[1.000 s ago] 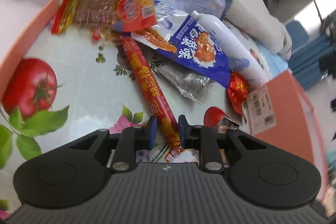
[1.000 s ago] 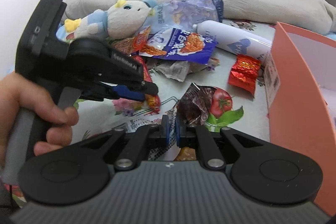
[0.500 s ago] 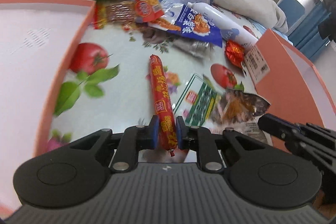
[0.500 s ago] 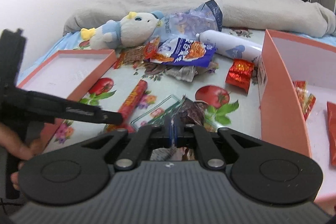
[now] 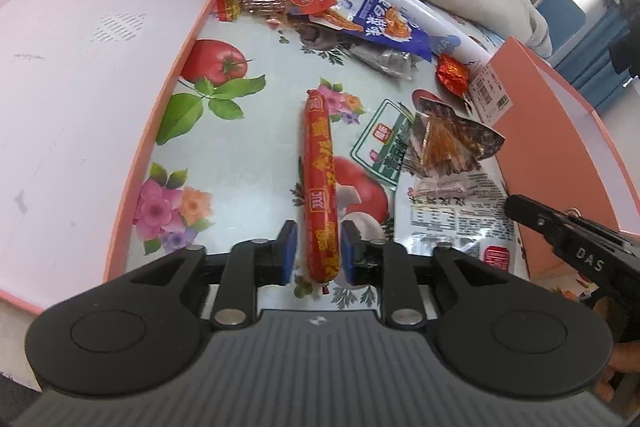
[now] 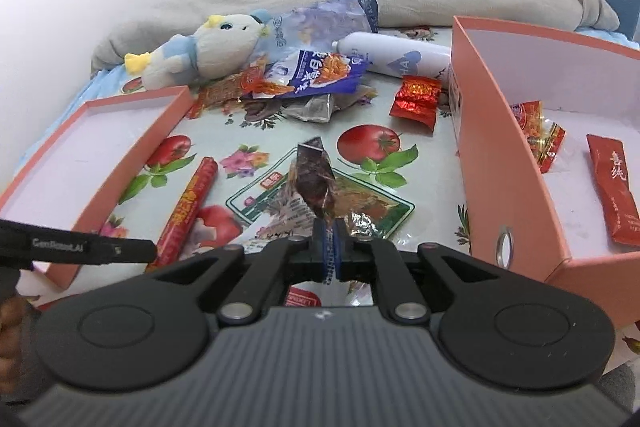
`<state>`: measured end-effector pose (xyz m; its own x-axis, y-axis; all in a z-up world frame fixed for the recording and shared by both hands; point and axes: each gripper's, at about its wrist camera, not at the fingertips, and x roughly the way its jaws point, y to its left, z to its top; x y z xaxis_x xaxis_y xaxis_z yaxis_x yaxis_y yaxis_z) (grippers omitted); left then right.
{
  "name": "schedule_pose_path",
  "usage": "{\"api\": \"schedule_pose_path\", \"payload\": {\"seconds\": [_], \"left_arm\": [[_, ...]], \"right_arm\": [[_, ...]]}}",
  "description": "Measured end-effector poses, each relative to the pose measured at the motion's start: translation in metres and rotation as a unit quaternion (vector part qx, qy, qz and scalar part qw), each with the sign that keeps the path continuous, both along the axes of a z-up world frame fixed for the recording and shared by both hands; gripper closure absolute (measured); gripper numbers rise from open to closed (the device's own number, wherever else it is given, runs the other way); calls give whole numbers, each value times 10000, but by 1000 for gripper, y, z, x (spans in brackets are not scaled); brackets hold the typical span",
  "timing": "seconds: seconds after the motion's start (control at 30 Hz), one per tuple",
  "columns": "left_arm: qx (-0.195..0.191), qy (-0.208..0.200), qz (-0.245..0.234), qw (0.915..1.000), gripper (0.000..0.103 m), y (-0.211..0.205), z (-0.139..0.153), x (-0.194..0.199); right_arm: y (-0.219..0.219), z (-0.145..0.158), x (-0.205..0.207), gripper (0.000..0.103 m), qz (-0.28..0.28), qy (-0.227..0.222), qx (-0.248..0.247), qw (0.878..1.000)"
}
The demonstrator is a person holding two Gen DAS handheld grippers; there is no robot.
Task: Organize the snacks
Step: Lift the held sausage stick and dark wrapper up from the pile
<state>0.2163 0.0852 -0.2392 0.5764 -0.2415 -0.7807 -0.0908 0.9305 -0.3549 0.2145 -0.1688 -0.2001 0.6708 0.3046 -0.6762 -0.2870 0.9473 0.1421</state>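
Observation:
My left gripper (image 5: 318, 253) is open around the near end of a red sausage stick (image 5: 319, 183), which lies on the flowered cloth; a narrow gap shows on each side. The sausage also shows in the right wrist view (image 6: 188, 205). My right gripper (image 6: 328, 247) is shut on a dark foil snack packet (image 6: 314, 179) and holds it up above the cloth; it shows in the left wrist view (image 5: 452, 143) too. An empty pink tray (image 5: 180, 67) lies left. A pink box (image 6: 492, 131) at right holds red snack packets (image 6: 612, 191).
A snack pile at the back: a blue packet (image 6: 324, 71), a red foil packet (image 6: 416, 99), a white bottle (image 6: 396, 57) and a plush toy (image 6: 200, 51). A flat green-bordered packet (image 6: 360, 203) lies under my right gripper. A grey blanket lies behind.
My left gripper opened from its hold on the sausage, which now lies on the cloth. My right gripper stayed shut and lifted the foil packet a little.

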Motion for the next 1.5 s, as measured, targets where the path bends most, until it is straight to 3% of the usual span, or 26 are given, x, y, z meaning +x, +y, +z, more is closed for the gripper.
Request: {"api": "schedule_pose_path", "payload": {"seconds": [0.03, 0.1, 0.13, 0.33, 0.63, 0.93, 1.03, 1.17, 1.5], "left_arm": [[12, -10, 8, 10000, 49, 0, 1, 0], [93, -66, 69, 9999, 42, -1, 2, 2], [116, -75, 75, 9999, 42, -1, 3, 4], [-73, -168, 150, 9997, 42, -1, 4, 22], [-269, -128, 285, 9992, 42, 1, -1, 59], [157, -8, 89, 9998, 42, -17, -5, 76], [339, 9, 28, 9994, 42, -25, -7, 77], [489, 80, 8, 9988, 42, -32, -12, 78], [1123, 156, -162, 9934, 47, -52, -15, 77]], "right_arm": [[-1, -1, 0, 83, 23, 3, 31, 10000], [-1, -2, 1, 44, 61, -20, 102, 9999], [-1, -3, 1, 40, 65, -61, 126, 9999], [2, -7, 13, 41, 211, -189, 143, 9995], [7, -20, 40, 38, 410, -28, 325, 9986], [14, -33, 48, 39, 550, -10, 316, 9980], [15, -36, 48, 48, 606, 25, 361, 9975], [19, -35, 46, 70, 656, -10, 250, 9975], [8, -27, 37, 78, 446, -174, 74, 9988]]}}
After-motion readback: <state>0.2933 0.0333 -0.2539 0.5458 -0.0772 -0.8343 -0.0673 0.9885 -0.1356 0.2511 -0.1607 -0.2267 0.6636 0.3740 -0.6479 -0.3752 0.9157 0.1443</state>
